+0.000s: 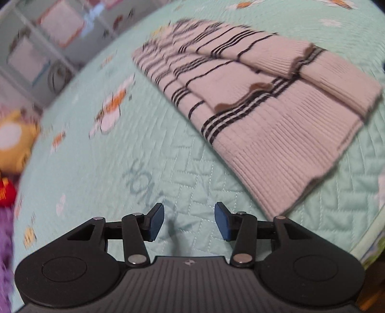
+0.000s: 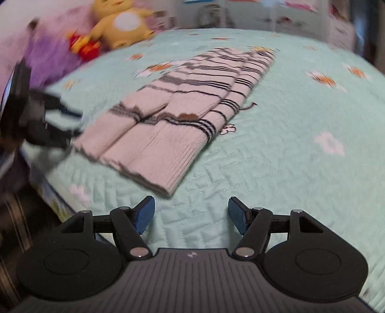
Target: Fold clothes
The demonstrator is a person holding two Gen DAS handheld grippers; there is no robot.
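Mint-green quilted bedspread (image 1: 101, 168) is the landmark under everything. At its left edge sit a yellow plush toy (image 2: 120, 21) and a purple fluffy toy (image 2: 48, 55), well apart from the work.

Next comes the left gripper (image 1: 189, 222), its blue-padded fingers (image 1: 156, 222) spread with only bedspread between them. The cream ribbed knit sweater with black stripes (image 1: 252, 101) lies ahead and to the right of those fingers, not touching them. It is already folded into a narrow strip, sleeves laid over the body.

In the right wrist view the sweater's long axis runs from its ribbed hem, near the bedspread's front edge, away toward the far side. The hem's corner lies just ahead and left of the right gripper (image 2: 191, 214), whose fingers (image 2: 237, 215) are spread wider and empty.

The left gripper (image 2: 69, 122) shows blurred beside the hem's other corner, so both hands appear about equally near that end. A likely next fold carries the hem up along the long axis.
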